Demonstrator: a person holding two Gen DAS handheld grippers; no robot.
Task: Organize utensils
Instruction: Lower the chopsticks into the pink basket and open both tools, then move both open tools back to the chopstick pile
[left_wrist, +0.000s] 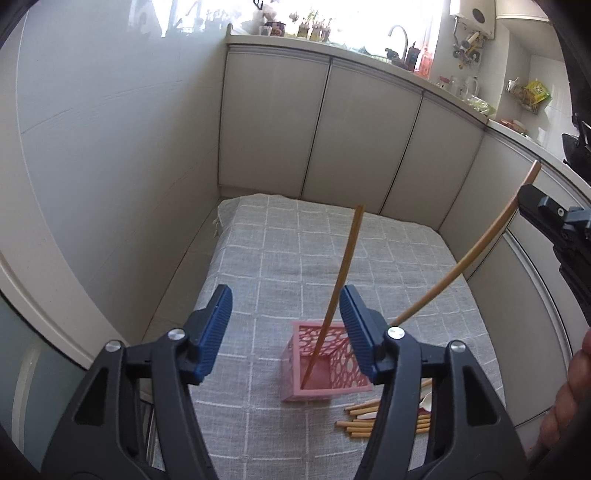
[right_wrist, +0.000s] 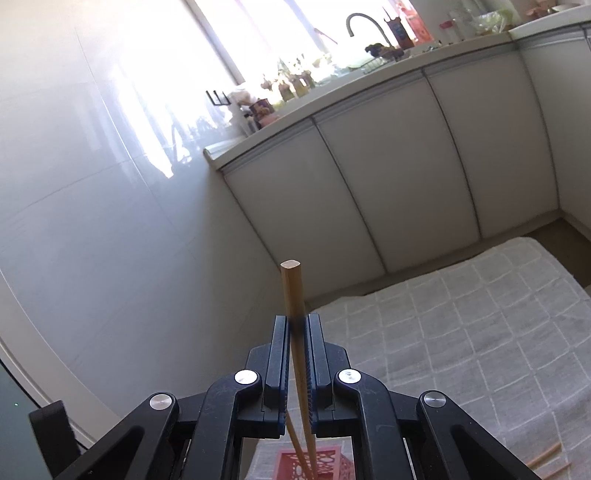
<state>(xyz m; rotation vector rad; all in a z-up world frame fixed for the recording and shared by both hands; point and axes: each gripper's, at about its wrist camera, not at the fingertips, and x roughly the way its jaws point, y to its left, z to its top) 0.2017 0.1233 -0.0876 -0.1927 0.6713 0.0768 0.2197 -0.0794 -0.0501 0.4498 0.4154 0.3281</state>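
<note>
several loose chopsticks (left_wrist: 373, 419) lie just beside the pink basket (left_wrist: 325, 369).

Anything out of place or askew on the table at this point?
Only the loose chopsticks lying jumbled on the grey cloth beside the pink holder, unsorted. One chopstick stands tilted in the holder, as expected.

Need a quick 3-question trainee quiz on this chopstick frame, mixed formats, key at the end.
1. True or false: the left tongs are clamped on a chopstick.
2. What do the right tongs hold? A) spoon B) chopstick C) nothing
3. Fill in: one chopstick already stands in the ____ basket.

Key: 1 false, they are open, with that chopstick standing free; 2 B, the held chopstick; 3 pink. Loose chopsticks lie on the grey cloth.
</note>
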